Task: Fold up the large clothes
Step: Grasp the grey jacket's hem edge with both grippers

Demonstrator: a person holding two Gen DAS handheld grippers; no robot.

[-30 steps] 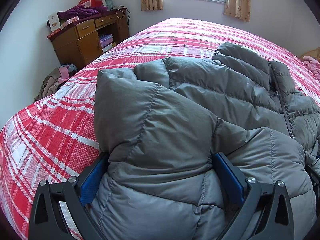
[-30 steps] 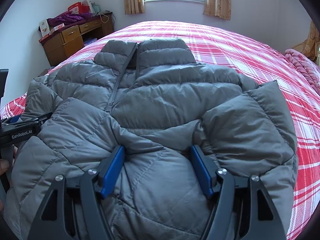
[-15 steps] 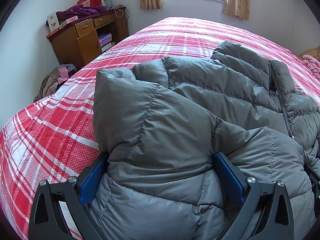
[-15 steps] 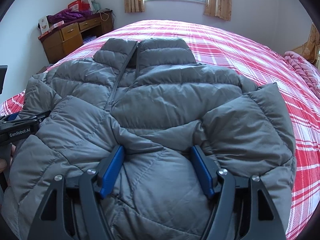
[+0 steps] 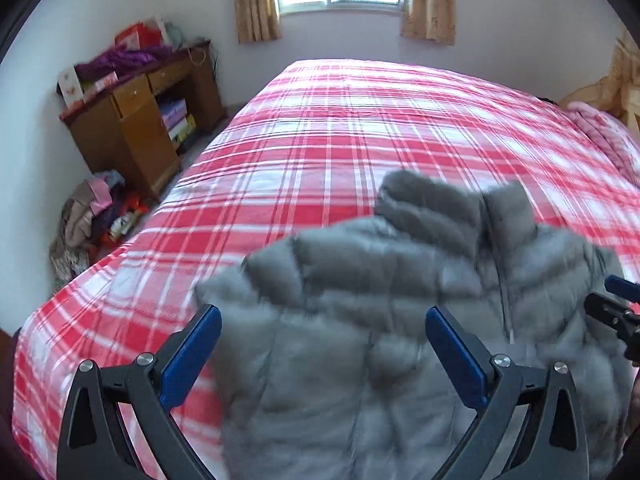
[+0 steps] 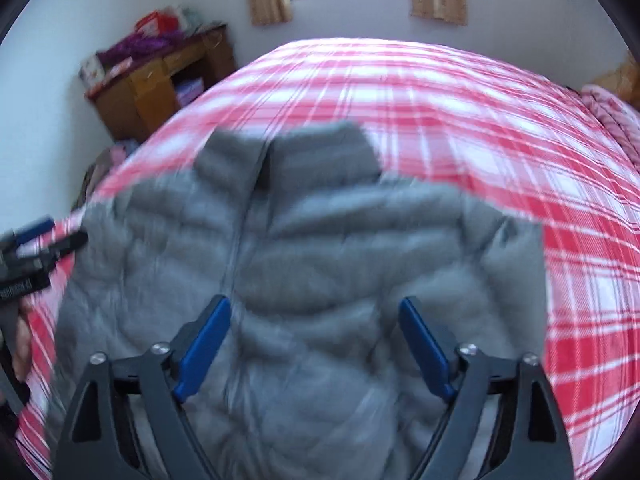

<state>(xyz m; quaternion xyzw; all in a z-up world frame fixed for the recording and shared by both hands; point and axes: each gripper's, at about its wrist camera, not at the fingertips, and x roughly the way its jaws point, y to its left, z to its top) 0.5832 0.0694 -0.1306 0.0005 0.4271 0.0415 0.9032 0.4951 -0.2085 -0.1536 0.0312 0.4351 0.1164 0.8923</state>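
Observation:
A grey puffer jacket (image 5: 360, 280) lies front up on the red plaid bed (image 5: 360, 120), collar toward the window, both sides folded in over the front. My left gripper (image 5: 323, 314) hovers above its left part, jaws wide apart, pads clear of the fabric. My right gripper (image 6: 314, 304) hangs over the jacket (image 6: 340, 220) near the zip; its jaws are opening and nothing is pressed between them. Each gripper shows at the edge of the other's view: the right gripper (image 5: 616, 308), the left gripper (image 6: 36, 240). Both views are motion-blurred.
A wooden desk (image 5: 132, 120) piled with clutter stands by the left wall, a heap of clothes (image 5: 92, 216) on the floor before it. A pink blanket (image 5: 600, 136) lies at the bed's right side. Bare plaid bedsheet (image 6: 440, 100) stretches beyond the jacket to the window.
Both grippers have let go of the jacket folds and risen back from it, so the jacket looks smaller and lower. The right jaws stand wider than before.

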